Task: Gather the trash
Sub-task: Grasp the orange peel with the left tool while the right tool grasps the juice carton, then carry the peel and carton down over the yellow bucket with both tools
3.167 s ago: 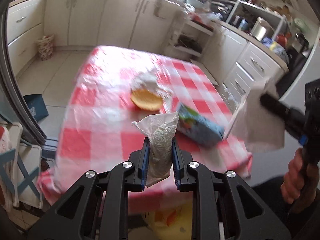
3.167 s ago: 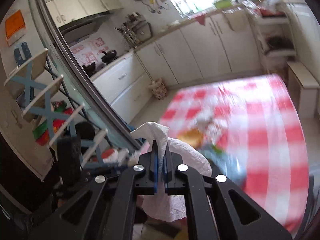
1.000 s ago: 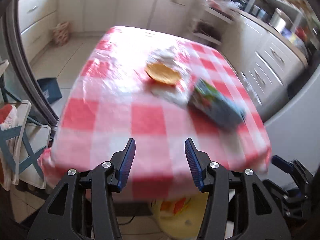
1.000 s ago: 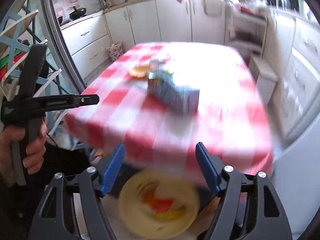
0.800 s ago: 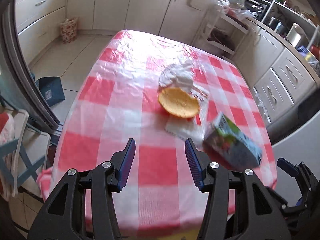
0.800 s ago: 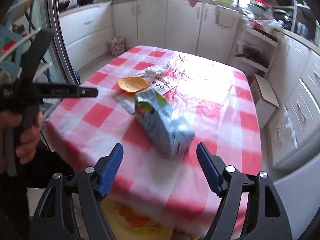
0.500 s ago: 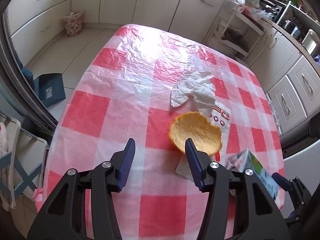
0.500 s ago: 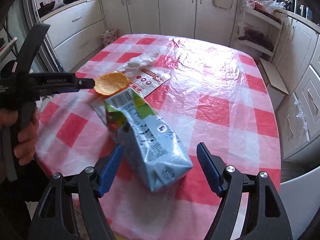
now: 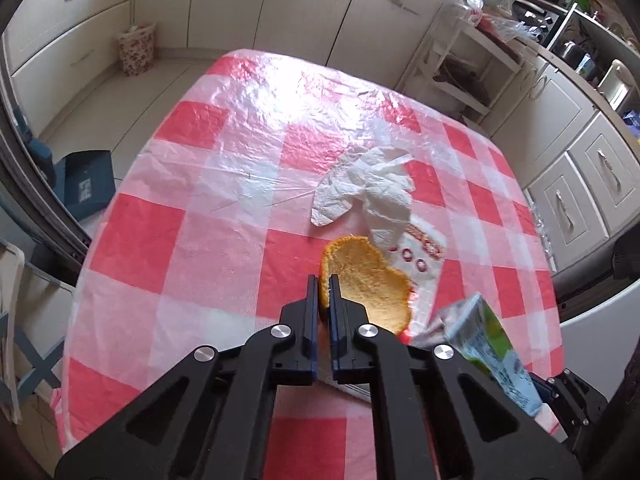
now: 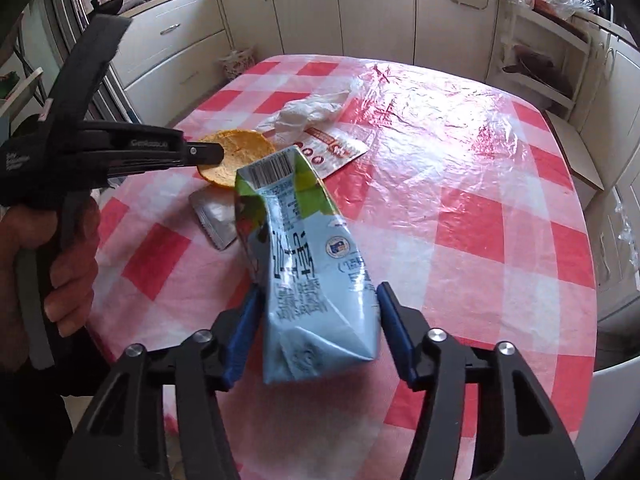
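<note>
We're over the counter [image 9: 224, 216] with its red-and-white checked plastic cover, white kitchen cabinets [image 9: 304, 4] running behind it at 12 o'clock. Our left hand-held gripper [image 9: 323, 304] has just snapped closed and pinches the rim of the orange peel [image 9: 368, 276]. Our right hand-held gripper [image 10: 316, 320] has been closing around the crushed juice carton [image 10: 308, 264], pads at its sides. A crumpled paper towel [image 9: 364, 188] lies at 12 o'clock of the peel.
</note>
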`<action>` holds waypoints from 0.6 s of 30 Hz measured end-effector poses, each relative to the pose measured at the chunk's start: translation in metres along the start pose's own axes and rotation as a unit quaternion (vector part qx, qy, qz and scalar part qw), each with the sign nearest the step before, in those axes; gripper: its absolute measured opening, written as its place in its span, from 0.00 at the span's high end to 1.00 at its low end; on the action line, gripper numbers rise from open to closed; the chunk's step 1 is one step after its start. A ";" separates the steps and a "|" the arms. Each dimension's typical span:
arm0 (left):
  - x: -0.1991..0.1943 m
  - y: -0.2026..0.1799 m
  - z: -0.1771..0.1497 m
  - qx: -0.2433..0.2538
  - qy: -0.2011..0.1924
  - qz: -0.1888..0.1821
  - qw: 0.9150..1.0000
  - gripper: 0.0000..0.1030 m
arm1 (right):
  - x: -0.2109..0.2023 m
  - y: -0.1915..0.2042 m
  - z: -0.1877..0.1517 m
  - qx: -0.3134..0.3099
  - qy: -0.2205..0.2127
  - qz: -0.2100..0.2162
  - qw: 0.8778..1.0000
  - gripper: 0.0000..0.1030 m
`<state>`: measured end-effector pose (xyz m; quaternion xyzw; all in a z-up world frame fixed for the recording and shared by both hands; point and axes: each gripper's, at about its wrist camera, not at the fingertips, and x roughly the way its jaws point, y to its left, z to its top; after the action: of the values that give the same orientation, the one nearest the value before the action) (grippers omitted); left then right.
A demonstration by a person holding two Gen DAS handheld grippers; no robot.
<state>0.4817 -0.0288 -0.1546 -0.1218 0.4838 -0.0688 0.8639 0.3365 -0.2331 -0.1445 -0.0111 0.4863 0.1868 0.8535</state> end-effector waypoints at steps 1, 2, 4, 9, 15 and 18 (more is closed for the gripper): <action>-0.006 0.001 -0.002 0.000 -0.003 -0.003 1.000 0.96 | -0.002 0.000 -0.001 0.000 -0.002 -0.001 1.000 0.48; -0.013 0.003 -0.005 0.000 -0.006 -0.007 1.000 0.96 | -0.004 -0.001 -0.003 0.001 -0.004 -0.001 1.000 0.48; -0.026 0.008 -0.011 -0.002 -0.013 -0.012 1.000 0.96 | -0.008 -0.004 -0.006 0.009 -0.008 0.002 1.000 0.48; -0.065 0.016 -0.034 0.006 -0.039 -0.027 0.999 0.96 | -0.025 -0.009 -0.013 0.041 -0.030 0.019 0.999 0.48; -0.094 0.013 -0.064 0.030 -0.055 -0.015 0.998 0.96 | -0.050 -0.009 -0.026 0.061 -0.057 0.027 0.996 0.48; -0.103 0.009 -0.077 0.044 -0.062 -0.005 0.997 0.96 | -0.050 -0.008 -0.033 0.073 -0.057 0.034 0.995 0.48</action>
<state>0.3628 -0.0073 -0.1113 -0.0900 0.4248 -0.0869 0.8966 0.2890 -0.2623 -0.1217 0.0786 0.4495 0.1803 0.8714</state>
